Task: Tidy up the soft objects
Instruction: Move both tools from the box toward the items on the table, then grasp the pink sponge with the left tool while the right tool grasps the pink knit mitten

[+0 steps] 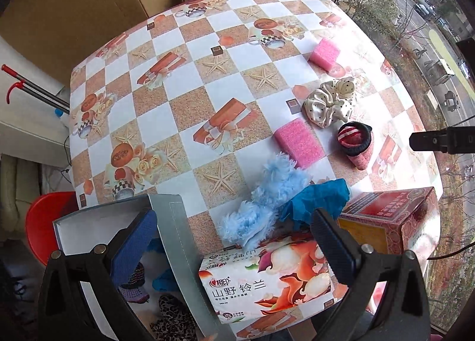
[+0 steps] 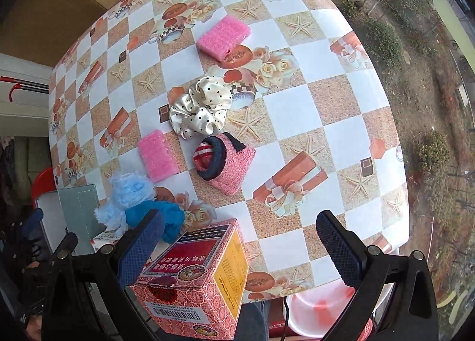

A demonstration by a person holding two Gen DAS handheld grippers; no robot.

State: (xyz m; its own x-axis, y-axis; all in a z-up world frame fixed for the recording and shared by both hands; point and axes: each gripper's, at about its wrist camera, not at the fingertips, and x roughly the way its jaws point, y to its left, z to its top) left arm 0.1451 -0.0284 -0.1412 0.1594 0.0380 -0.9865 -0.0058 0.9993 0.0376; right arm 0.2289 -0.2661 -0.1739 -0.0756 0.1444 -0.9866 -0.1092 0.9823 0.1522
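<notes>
Pink sponges [image 2: 223, 36], cream scrunchie [image 2: 199, 109] and blue fluff [image 1: 261, 201] beyond both spread, empty claws: left claw [image 1: 234, 240], right claw [image 2: 240, 246].

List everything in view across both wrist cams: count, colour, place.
sponge: 2, pink, one far on the table, one near the centre
scrunchie: 1, cream with black dots, between the sponges
knit pouch: 1, pink with dark rim, red-striped item inside, right of the near sponge
fluffy cloth: 1, light blue, near edge
blue cloth: 1, teal, touching the fluffy cloth
tissue pack: 1, white and orange, near edge
carton: 1, red and yellow, near edge
grey box: 1, open, left, soft items inside
table: 1, checked cover
left hand-held gripper: open
right hand-held gripper: open
</notes>
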